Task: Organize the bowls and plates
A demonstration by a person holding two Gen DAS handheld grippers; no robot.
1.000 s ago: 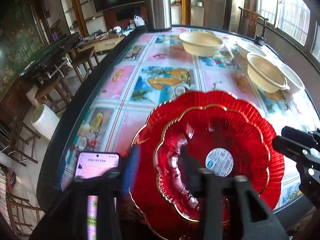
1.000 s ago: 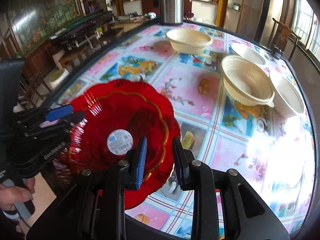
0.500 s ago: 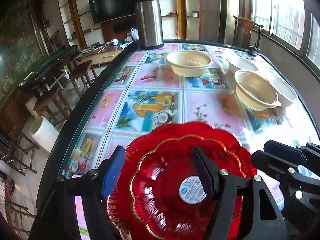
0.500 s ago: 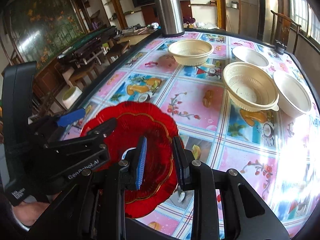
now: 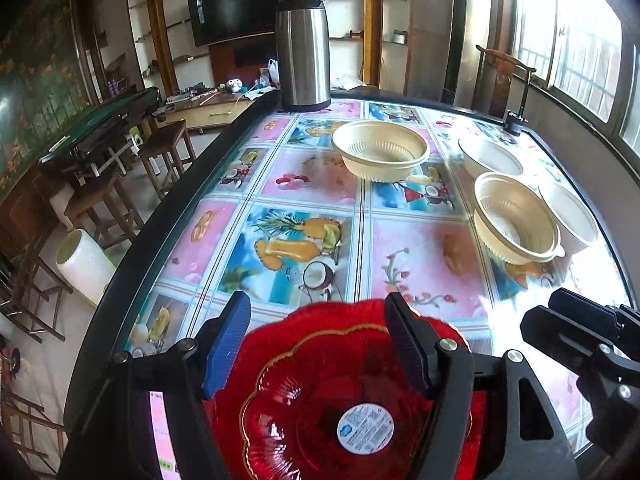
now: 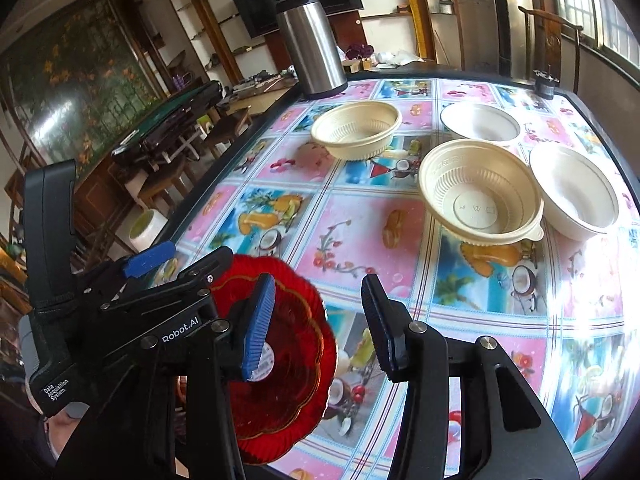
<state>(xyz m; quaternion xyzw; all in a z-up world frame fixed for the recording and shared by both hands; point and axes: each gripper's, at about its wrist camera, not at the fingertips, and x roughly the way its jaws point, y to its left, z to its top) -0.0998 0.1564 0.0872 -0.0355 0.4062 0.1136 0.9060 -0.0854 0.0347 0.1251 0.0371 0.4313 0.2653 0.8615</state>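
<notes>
At the worktop's [image 5: 360,200] near edge, I am holding both claws, left [image 5: 318,344] and right [image 6: 318,328], spread over the scalloped, gold-rimmed red glass plates [image 5: 320,400].

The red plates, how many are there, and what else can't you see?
- Red plates: count unclear; the left gripper covers the stack's sides in the left wrist view.
- Round sticker: print too small to read.
- Phone screen: mostly hidden behind the gripper body.
- Right gripper: open, blocking the plates' near rim in the right wrist view.
</notes>
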